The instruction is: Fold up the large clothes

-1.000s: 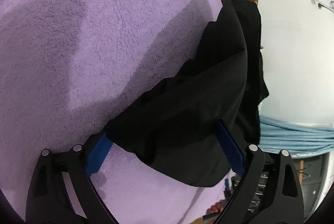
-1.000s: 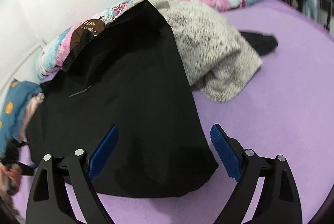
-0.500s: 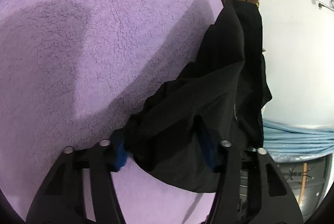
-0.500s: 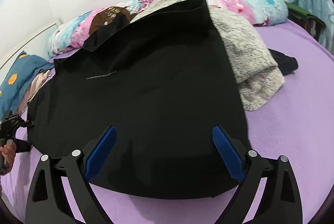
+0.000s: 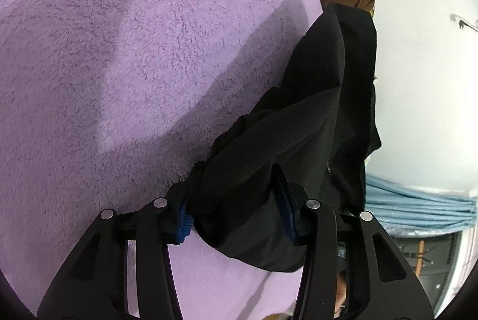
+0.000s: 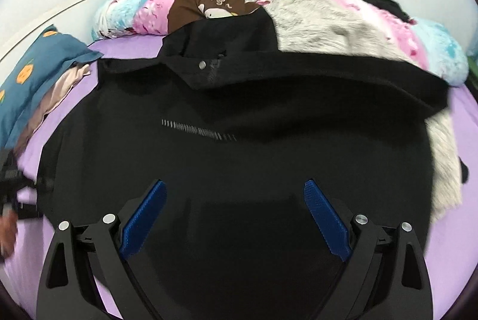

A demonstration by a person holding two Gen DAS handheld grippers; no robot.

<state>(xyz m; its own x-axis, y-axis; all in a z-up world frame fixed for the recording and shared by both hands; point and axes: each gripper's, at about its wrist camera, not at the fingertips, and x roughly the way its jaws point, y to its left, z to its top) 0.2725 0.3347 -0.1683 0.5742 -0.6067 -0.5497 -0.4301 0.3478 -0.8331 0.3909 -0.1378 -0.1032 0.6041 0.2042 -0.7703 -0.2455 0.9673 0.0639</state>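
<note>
A large black garment (image 6: 239, 123) lies spread on the purple bed cover (image 6: 131, 51), its collar with a snap button toward the pillows. My right gripper (image 6: 234, 200) is open and empty, hovering over the garment's near part. In the left wrist view my left gripper (image 5: 236, 209) is shut on a bunched edge of the black garment (image 5: 298, 123), held just above the purple cover (image 5: 119, 51). Its blue pads (image 5: 183, 223) press the cloth from both sides.
A grey fuzzy blanket (image 6: 328, 21) lies at the back right, partly under the garment. Pink and blue floral bedding (image 6: 143, 9), a brown printed cloth (image 6: 212, 3) and a blue pillow (image 6: 38, 60) line the wall. A blue curtain (image 5: 418, 209) hangs past the bed edge.
My left gripper closed on the garment's edge. My right gripper swung over the garment and moved forward, staying open.
</note>
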